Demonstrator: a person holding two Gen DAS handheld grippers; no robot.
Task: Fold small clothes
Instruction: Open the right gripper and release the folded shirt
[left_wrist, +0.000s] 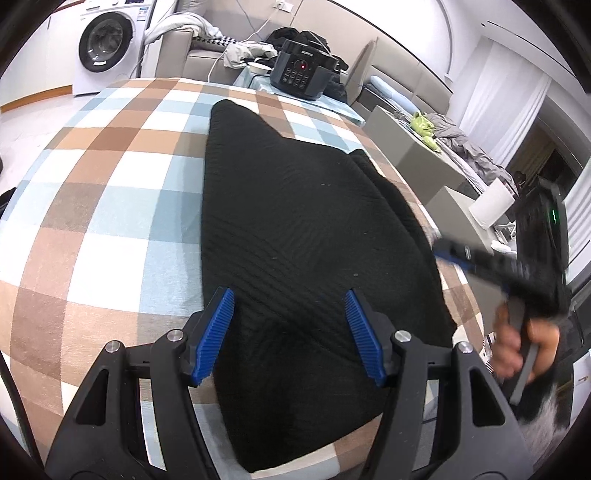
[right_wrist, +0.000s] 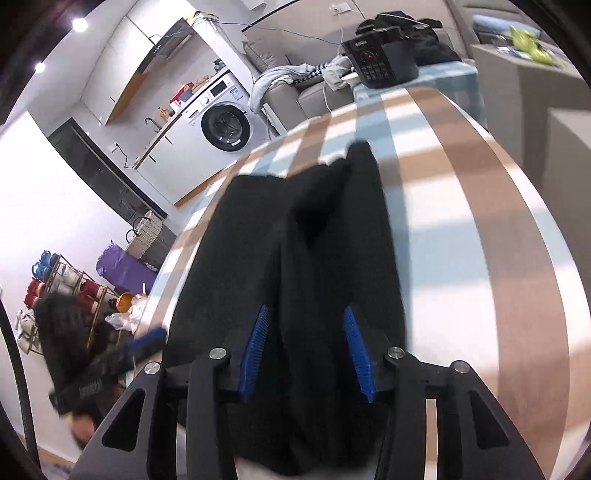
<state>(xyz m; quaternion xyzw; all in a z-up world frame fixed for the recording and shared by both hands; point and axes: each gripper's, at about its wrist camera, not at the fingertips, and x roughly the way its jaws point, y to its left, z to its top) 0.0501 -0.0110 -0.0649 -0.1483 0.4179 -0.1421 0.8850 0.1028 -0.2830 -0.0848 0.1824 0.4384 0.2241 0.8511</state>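
Note:
A black knit garment (left_wrist: 295, 229) lies flat lengthwise on the checked tablecloth (left_wrist: 110, 206), with a folded strip along its right edge. My left gripper (left_wrist: 289, 293) hovers over its near end, open, with the cloth below the blue pads and not pinched. My right gripper (left_wrist: 441, 251) shows blurred at the table's right edge, held by a hand (left_wrist: 517, 343). In the right wrist view the right gripper (right_wrist: 306, 309) stands open over the garment (right_wrist: 325, 229), whose layers run under and between the blue pads without being pressed. The left gripper (right_wrist: 147, 341) is a blur at the lower left.
A black electric cooker (left_wrist: 301, 70) stands past the far end of the table. A washing machine (left_wrist: 105, 44) and a sofa with clothes (left_wrist: 207, 48) are behind it. Grey cabinets (left_wrist: 399, 136) flank the right side. Baskets and a rack (right_wrist: 74, 280) sit on the floor.

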